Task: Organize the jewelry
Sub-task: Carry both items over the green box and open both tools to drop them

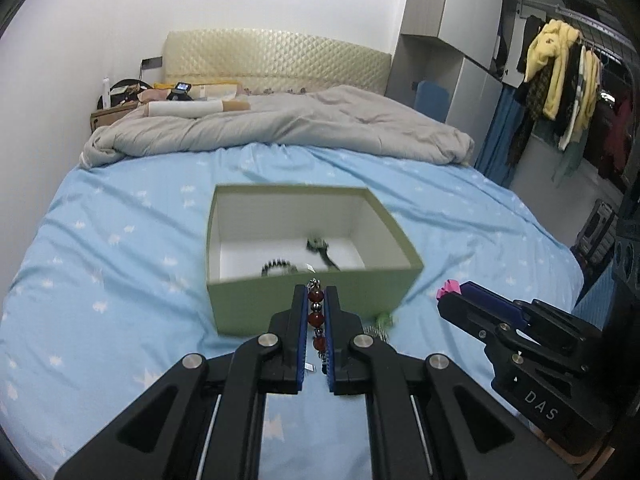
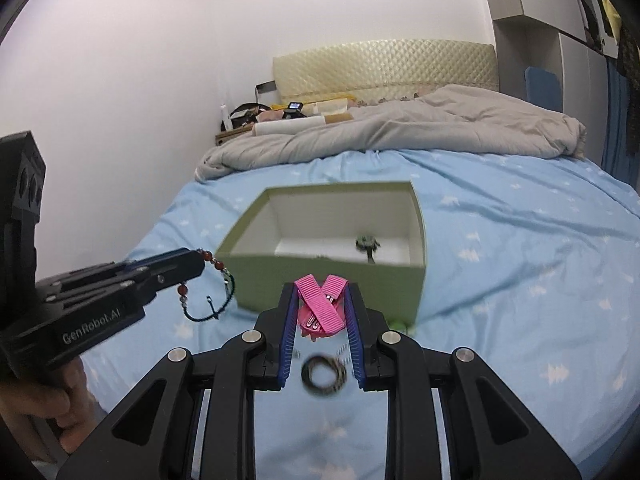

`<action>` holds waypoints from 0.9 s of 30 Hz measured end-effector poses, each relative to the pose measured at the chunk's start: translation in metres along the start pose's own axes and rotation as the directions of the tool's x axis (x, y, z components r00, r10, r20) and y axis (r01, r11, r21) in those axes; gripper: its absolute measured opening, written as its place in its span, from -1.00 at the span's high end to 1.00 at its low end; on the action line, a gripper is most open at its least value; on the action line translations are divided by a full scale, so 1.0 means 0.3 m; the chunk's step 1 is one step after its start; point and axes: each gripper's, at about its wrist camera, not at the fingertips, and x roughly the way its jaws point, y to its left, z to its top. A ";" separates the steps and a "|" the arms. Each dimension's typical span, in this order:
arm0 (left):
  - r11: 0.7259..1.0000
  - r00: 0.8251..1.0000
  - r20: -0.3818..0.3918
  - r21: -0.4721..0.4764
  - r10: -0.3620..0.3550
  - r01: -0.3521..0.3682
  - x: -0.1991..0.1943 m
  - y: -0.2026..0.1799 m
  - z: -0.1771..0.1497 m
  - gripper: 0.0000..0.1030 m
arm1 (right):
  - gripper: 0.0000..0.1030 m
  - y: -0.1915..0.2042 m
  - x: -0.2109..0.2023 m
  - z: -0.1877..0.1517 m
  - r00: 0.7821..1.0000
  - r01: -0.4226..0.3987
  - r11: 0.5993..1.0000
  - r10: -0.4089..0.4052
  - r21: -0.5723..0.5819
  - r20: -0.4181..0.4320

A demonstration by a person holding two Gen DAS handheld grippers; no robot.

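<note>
Green box mid-frame on blue bed; left claw pinches red bracelet, right claw grips pink clip; grey duvet behind.

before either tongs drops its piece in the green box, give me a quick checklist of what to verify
1. Left tongs shut on the red bead bracelet: ok.
2. Right tongs shut on the pink hair clip: ok.
3. Green box open, white floor showing: ok.
4. Either tongs over the opening: not ok, both sit short of the near wall.
5. Bracelet's dangling cord clear of the box wall: cannot tell.
6. Dark ring on the blue sheet collected: not ok.
</note>
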 end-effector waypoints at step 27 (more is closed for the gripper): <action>0.998 0.977 -0.208 -0.035 0.048 -0.056 0.602 0.175 0.164 0.88 | 0.58 -0.182 0.545 0.152 0.972 0.031 0.999 -0.024 0.026 -0.235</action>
